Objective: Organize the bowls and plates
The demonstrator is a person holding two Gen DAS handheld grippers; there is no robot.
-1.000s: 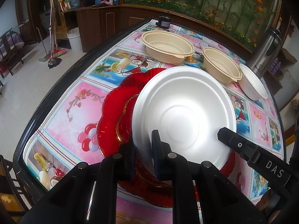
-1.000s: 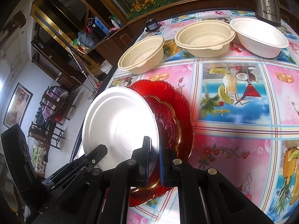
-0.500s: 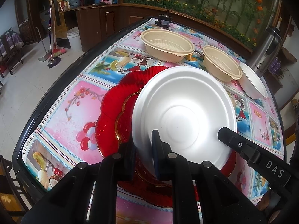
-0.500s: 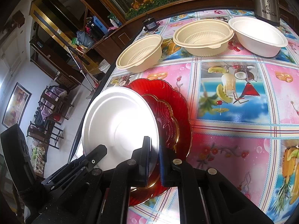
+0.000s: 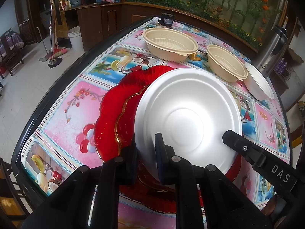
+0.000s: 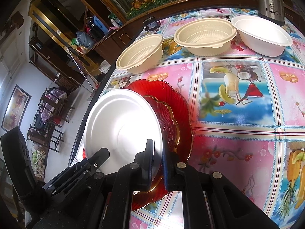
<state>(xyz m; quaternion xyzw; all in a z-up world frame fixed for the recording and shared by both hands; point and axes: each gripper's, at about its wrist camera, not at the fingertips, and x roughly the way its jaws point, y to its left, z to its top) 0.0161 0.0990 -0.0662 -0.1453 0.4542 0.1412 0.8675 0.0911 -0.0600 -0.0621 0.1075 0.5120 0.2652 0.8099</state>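
A white foam plate (image 5: 187, 114) is held by its near rim in both grippers, just above a small red gold-rimmed plate (image 5: 127, 112) stacked on a large red plate (image 5: 112, 103). My left gripper (image 5: 145, 152) is shut on the plate's left rim. My right gripper (image 6: 157, 157) is shut on its right rim (image 6: 122, 126). Two beige bowls (image 5: 170, 43) (image 5: 225, 64) and a white bowl (image 5: 257, 84) stand behind; they also show in the right wrist view (image 6: 141, 53) (image 6: 205, 35) (image 6: 262, 35).
The table (image 5: 87, 95) has a colourful fruit-print cloth and a dark rim on the left. A steel thermos (image 5: 272, 51) stands at the far right. A small black object (image 5: 166, 20) sits at the far edge. Chairs and cabinets stand beyond the left edge.
The white plate, held by both grippers, has sunk slightly closer to the red plates. Otherwise little has moved.
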